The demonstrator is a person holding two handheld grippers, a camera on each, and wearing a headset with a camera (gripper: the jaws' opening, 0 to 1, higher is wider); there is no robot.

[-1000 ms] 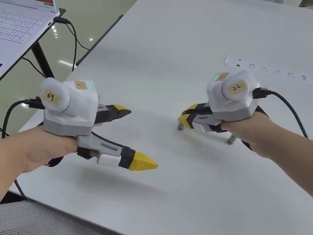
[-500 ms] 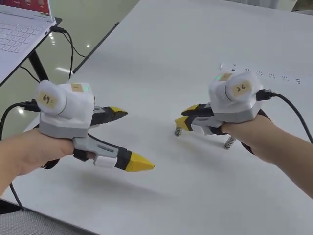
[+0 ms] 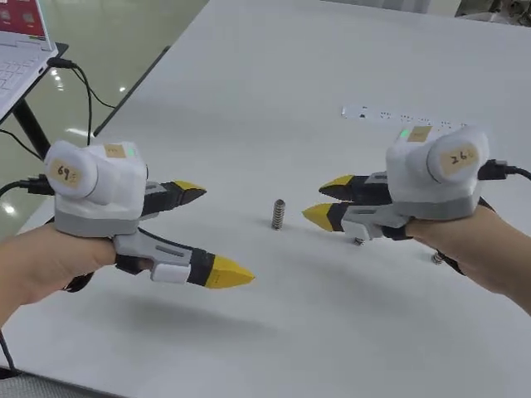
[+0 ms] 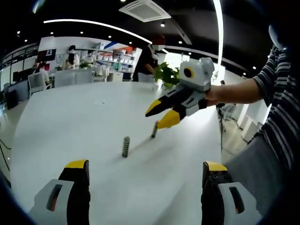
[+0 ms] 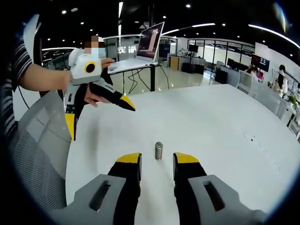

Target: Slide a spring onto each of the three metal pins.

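We hold the left claw (image 3: 224, 234) low over the near side of the white counter (image 3: 249, 83), its yellow-tipped jaws spread wide and empty. The right claw (image 3: 315, 201) hovers opposite it with its jaws only narrowly apart, and it grips nothing. Between the two claws, nearer the right one, a spring (image 3: 279, 214) stands upright on the counter, apart from both. In the right gripper view it shows just beyond the gap between the jaws. We cannot tell whether a pin runs inside it. A second spring (image 3: 358, 241) stands under the right claw, and a third spring (image 3: 437, 259) peeks out beneath our right hand. A white power strip (image 3: 398, 118) lies farther back, and a laptop (image 3: 17, 41) sits off the counter's left edge.
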